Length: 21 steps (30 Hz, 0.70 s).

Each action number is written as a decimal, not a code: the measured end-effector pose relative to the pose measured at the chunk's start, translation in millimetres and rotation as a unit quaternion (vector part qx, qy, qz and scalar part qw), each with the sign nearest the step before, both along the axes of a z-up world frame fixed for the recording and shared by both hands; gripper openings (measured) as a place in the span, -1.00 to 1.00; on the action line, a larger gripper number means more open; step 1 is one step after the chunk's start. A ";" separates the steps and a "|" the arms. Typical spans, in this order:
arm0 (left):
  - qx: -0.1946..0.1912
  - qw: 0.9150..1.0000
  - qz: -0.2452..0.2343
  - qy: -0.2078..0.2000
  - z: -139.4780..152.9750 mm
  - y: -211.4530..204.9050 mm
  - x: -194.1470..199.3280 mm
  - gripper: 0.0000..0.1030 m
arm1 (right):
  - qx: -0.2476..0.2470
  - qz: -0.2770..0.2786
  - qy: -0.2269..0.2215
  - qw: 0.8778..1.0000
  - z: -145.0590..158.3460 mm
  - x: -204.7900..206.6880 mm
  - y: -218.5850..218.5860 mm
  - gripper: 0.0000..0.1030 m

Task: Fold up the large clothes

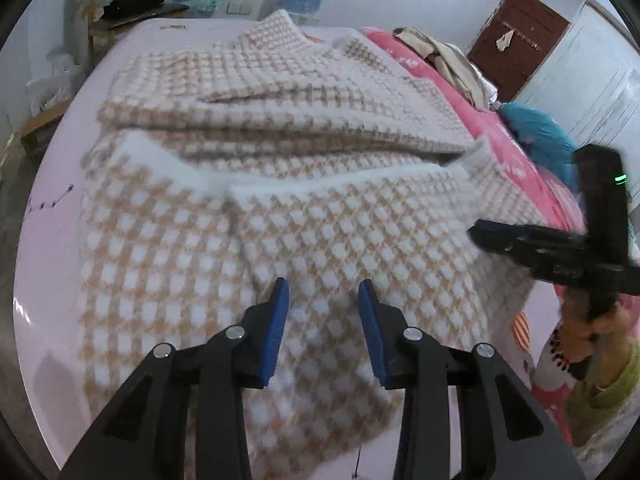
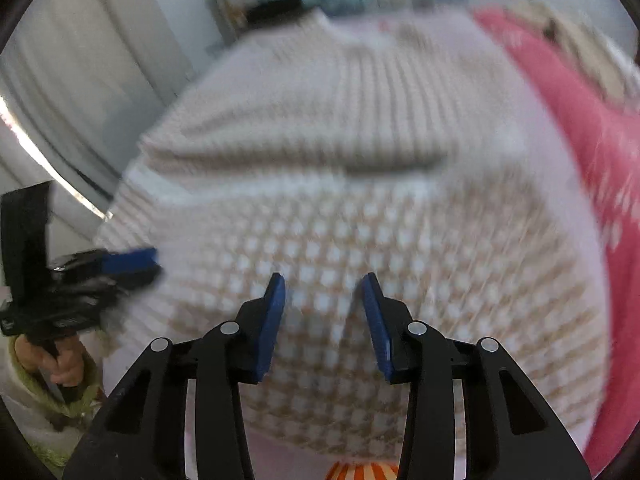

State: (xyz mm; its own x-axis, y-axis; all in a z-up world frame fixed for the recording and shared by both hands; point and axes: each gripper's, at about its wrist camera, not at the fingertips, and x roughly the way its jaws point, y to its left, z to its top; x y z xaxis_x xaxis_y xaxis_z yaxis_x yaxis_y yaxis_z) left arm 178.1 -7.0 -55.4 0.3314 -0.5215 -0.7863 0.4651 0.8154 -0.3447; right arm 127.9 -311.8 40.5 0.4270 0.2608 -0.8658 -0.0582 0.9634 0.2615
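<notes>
- Left wrist view: the checked knit garment point(image 1: 280, 184) lies on the pink bed sheet point(image 1: 52, 248), reaching to the bed's near edge. A near layer with white edging is doubled over the far part, so at least one fold looks done. The bundle is broad and rumpled, so I judge further folds and smoothing remain.
- The left gripper point(image 1: 323, 292) hovers over the near layer, its blue pads apart with nothing pinched. The right gripper point(image 1: 520, 240) reaches in at the garment's right edge; whether it grips cannot be told here.
- No writing is readable; a green light shows on the right unit.
- Right wrist view: blurred. The right gripper point(image 2: 323, 288) stands with pads apart above the garment point(image 2: 360, 152), nothing clamped. The left gripper point(image 2: 132, 262) sits at the cloth's left edge, held by a hand point(image 2: 64, 364).
- No labels or brands can be read.
</notes>
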 end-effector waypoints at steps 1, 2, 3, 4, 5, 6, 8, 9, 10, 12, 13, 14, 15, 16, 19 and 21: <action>-0.003 1.000 0.000 -0.003 0.7 3.5 -2.9 -0.32 | 0.010 -0.002 0.001 1.000 0.3 -3.0 -4.4 -0.27; -0.009 1.000 0.003 -0.002 1.8 8.6 -5.1 -0.32 | 0.018 -0.007 0.001 1.000 1.7 -4.6 -9.2 -0.27; -0.016 1.000 0.007 -0.001 3.8 13.2 -6.0 -0.32 | 0.027 -0.012 0.001 1.000 4.2 -6.1 -14.3 -0.27; -0.019 1.000 0.015 -0.011 9.3 20.5 -8.3 -0.32 | 0.034 -0.018 -0.001 0.999 8.1 -7.2 -19.2 -0.27; -0.014 0.999 0.026 -0.028 15.2 27.4 -10.4 -0.32 | 0.032 -0.026 -0.010 0.999 13.7 -9.2 -25.3 -0.23; -0.005 0.998 0.038 -0.050 22.5 32.6 -9.8 -0.32 | 0.024 -0.038 -0.027 0.999 21.2 -11.0 -33.9 -0.17; 0.024 0.993 0.078 -0.091 35.3 47.3 -0.7 -0.31 | -0.003 -0.069 -0.060 0.996 34.9 -11.6 -55.5 -0.13; 0.034 0.990 0.092 -0.098 36.7 51.3 4.6 -0.32 | -0.022 -0.087 -0.068 0.994 38.5 -7.8 -66.6 -0.10; 0.058 0.987 0.113 -0.100 36.2 55.8 14.6 -0.31 | -0.038 -0.101 -0.073 0.991 39.1 -1.4 -75.7 -0.10; 0.098 0.981 0.133 -0.102 29.0 56.2 36.1 -0.32 | -0.066 -0.125 -0.083 0.987 37.2 12.4 -87.0 -0.07; 0.102 0.981 0.130 -0.098 25.4 55.6 41.2 -0.39 | -0.076 -0.131 -0.084 0.985 32.4 23.1 -91.2 -0.05; 0.112 0.981 0.126 -0.091 20.2 52.1 46.9 -0.51 | -0.082 -0.130 -0.081 0.985 27.2 32.6 -91.2 -0.04; 0.122 0.982 0.119 -0.082 14.8 49.1 51.8 -0.62 | -0.092 -0.129 -0.074 0.985 22.8 39.4 -91.8 -0.04; 0.122 0.983 0.117 -0.079 10.7 47.6 54.2 -0.69 | -0.104 -0.122 -0.065 0.985 16.4 45.9 -91.2 -0.04; 0.121 0.983 0.115 -0.083 9.0 51.3 50.4 -0.83 | -0.124 -0.107 -0.051 0.985 6.6 43.8 -90.5 -0.56; 0.114 0.982 0.118 -0.098 15.5 53.5 46.1 -0.88 | -0.140 -0.106 -0.064 0.982 10.7 41.5 -79.0 -0.83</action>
State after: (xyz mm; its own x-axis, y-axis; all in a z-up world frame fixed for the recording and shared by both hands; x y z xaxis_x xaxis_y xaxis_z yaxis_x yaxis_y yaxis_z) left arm 224.3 46.5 -39.9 0.5778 -0.2298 -0.7831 0.2930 0.9540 -0.0637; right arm 169.4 -390.8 51.2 0.5565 -0.0871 -0.8263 0.1359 0.9906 -0.0129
